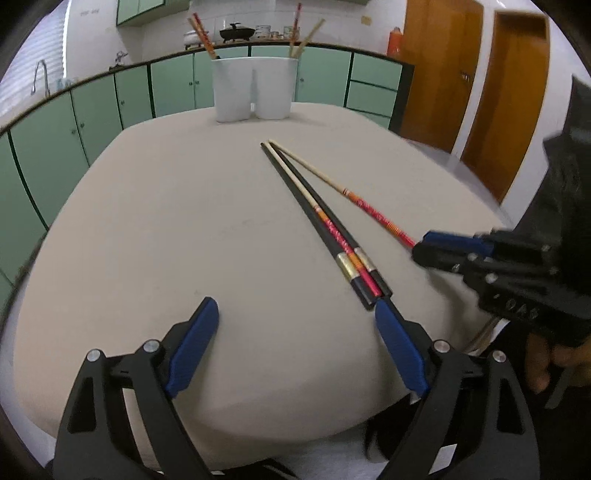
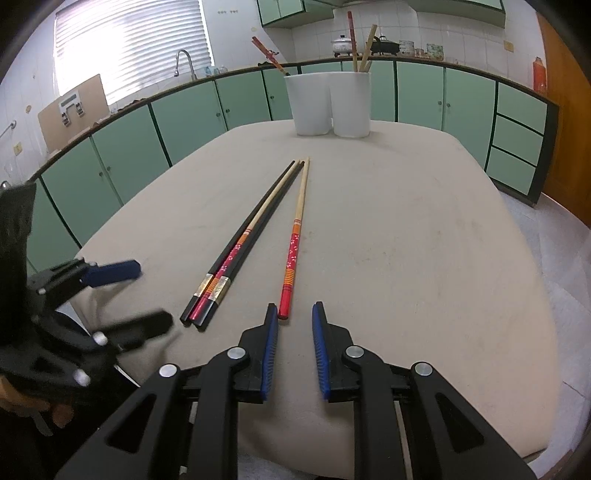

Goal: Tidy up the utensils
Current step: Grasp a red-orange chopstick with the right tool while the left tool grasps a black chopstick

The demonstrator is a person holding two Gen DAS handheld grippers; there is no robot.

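Observation:
Several chopsticks lie on the beige table. A bundle of two black chopsticks with a red patterned one between them (image 1: 328, 229) (image 2: 236, 251) lies beside a single red-and-wood chopstick (image 1: 347, 194) (image 2: 295, 243). My left gripper (image 1: 297, 310) is open, its right finger just below the bundle's near end; it also shows in the right wrist view (image 2: 147, 291). My right gripper (image 2: 294, 314) is open and empty, its jaws just behind the single chopstick's red end; it also shows in the left wrist view (image 1: 424, 245). A white two-compartment holder (image 1: 255, 88) (image 2: 327, 103) stands at the table's far edge with chopsticks in both compartments.
Green cabinets (image 2: 184, 122) run along behind the table (image 2: 424, 240). A sink tap (image 2: 184, 61) stands at the back left under a window, pots (image 1: 236, 33) sit on the counter, and wooden doors (image 1: 480, 85) are on the right.

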